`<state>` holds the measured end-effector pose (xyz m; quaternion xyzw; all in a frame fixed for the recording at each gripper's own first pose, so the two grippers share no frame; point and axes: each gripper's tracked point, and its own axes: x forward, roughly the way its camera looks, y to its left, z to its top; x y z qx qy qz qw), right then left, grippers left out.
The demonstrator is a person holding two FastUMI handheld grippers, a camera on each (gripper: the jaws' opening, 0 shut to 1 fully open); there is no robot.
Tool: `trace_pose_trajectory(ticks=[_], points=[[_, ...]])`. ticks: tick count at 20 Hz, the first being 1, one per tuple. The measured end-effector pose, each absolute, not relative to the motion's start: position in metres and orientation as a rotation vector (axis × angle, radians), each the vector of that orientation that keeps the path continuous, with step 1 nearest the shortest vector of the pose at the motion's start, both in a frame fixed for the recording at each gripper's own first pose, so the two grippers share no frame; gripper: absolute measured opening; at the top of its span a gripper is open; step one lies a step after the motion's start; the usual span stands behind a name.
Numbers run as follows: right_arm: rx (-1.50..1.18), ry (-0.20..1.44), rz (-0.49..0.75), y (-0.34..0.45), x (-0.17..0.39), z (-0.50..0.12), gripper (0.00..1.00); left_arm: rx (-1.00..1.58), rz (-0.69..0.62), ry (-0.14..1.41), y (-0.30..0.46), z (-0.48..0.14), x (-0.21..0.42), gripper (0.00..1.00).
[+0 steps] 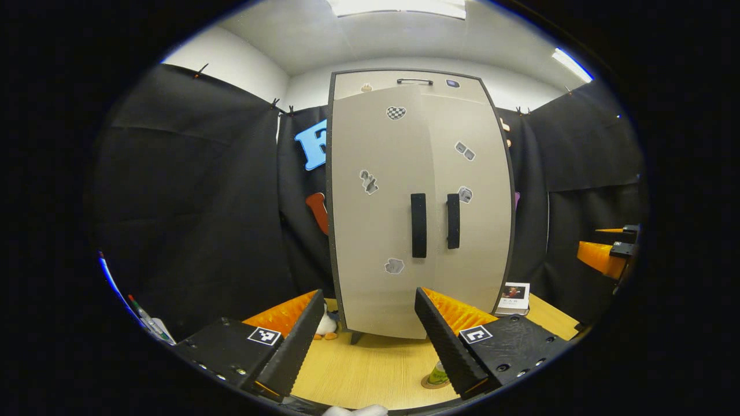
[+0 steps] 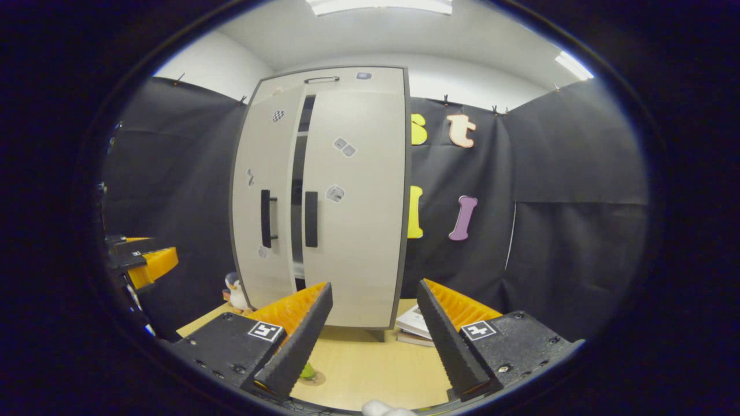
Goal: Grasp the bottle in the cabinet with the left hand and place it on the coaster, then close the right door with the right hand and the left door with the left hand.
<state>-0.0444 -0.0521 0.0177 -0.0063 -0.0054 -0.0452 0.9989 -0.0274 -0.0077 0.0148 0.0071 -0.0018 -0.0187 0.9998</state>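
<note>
The tall pale cabinet stands on the wooden table straight ahead of my left gripper, which is open and holds nothing. In the right gripper view the cabinet has its right door flush, while the left door stands slightly ajar, leaving a dark gap between them. A green bottle sits on a round coaster in front of the cabinet, half hidden by a finger. It shows again as the bottle low in the right gripper view. My right gripper is open and empty.
A penguin toy stands left of the cabinet's foot, and books lie at its right. The other gripper shows at the right edge of the left gripper view. Pens lie at the far left. Black cloth walls surround the table.
</note>
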Motion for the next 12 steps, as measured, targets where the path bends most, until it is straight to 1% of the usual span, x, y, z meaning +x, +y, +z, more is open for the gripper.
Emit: trace_pose_trajectory(ticks=[9, 10, 12], points=[[-0.022, -0.017, -0.097, -0.0499, -0.0435, 0.0203, 0.96, 0.017, -0.057, 0.0, -0.0125, 0.0143, -0.0241, 0.96], [-0.023, -0.017, -0.096, -0.0495, -0.0438, 0.0203, 0.97, 0.017, -0.06, -0.001, -0.0131, 0.0143, -0.0234, 0.96], [-0.026, -0.016, -0.095, -0.0479, -0.0434, 0.0201, 0.96, 0.016, -0.063, -0.001, -0.0141, 0.0144, -0.0242, 0.96]])
